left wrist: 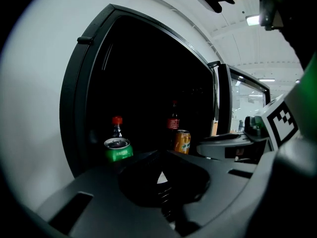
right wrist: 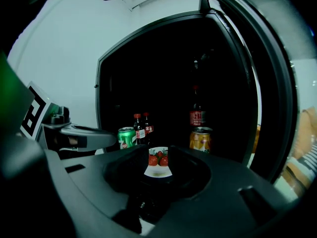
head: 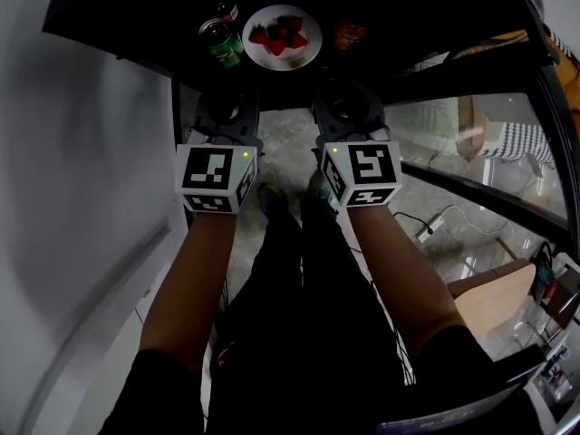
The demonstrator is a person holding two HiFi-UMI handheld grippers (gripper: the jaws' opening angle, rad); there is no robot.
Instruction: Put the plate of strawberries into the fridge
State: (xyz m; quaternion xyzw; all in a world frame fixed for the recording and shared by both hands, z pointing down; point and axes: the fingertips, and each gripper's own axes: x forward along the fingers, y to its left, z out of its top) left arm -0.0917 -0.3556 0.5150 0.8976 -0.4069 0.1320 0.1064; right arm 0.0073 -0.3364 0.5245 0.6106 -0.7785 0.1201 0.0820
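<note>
Plate of strawberries (head: 282,36) sits inside the fridge (head: 136,7), green can (head: 222,43) just left of it, orange can (right wrist: 200,139) to its right. Left gripper (left wrist: 158,157): jaws pressed together, empty. Right gripper (right wrist: 159,152): jaws slightly apart (plate visible through the gap), gripping nothing.

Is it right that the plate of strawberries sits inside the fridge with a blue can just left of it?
No. The can left of the plate of strawberries is green, not blue; the head view shows it. The plate does sit inside the fridge.
</note>
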